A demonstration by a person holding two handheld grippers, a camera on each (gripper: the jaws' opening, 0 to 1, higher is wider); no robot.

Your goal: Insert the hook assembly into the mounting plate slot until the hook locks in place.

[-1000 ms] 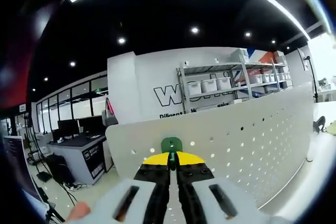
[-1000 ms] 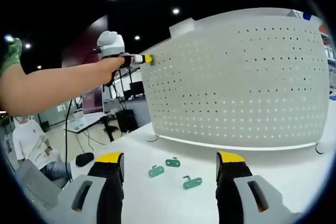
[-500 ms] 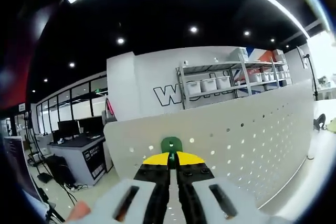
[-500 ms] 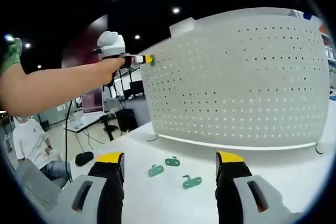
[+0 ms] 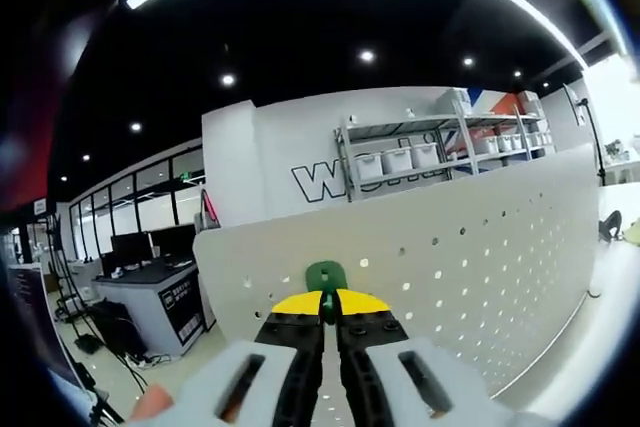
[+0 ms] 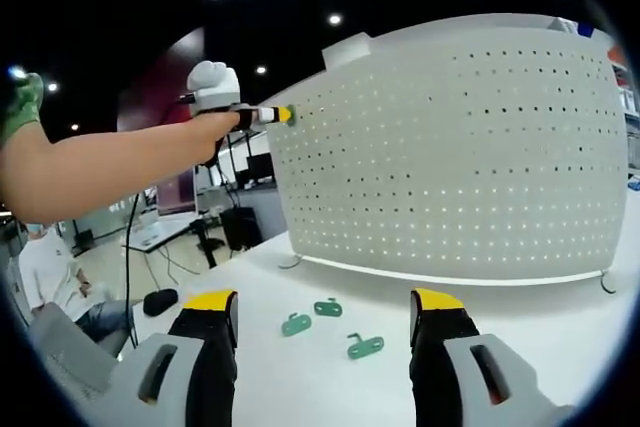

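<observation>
Left gripper view. Your left tool (image 5: 329,299) has its yellow-tipped jaws drawn together on a green hook (image 5: 325,276). The rounded top of the hook stands up just past the tips. The hook sits against the face of the white perforated plate (image 5: 470,267), close to the plate's upper corner. The plate runs off to the right, and its rows of small holes show light through them. Beyond the plate you see a wall with large dark lettering, a metal shelf rack (image 5: 440,152) carrying white bins, and a desk (image 5: 155,292) with monitors further left.

Right gripper view. Your right tool (image 6: 322,322) hangs low over the white bench (image 6: 560,347), jaws spread well apart with nothing between them. Three loose green hooks (image 6: 330,325) lie on the bench in the gap between the jaws, near one another but apart. The perforated plate (image 6: 460,147) stands upright on the bench beyond them, curved by the lens. Your left arm (image 6: 110,162) reaches in from the left. The left tool (image 6: 284,114) has its yellow tip at the plate's upper left edge, a spot of green just at the contact. Whether the hook has seated in a slot cannot be told. A person in a white shirt (image 6: 45,272) sits low at the left.
</observation>
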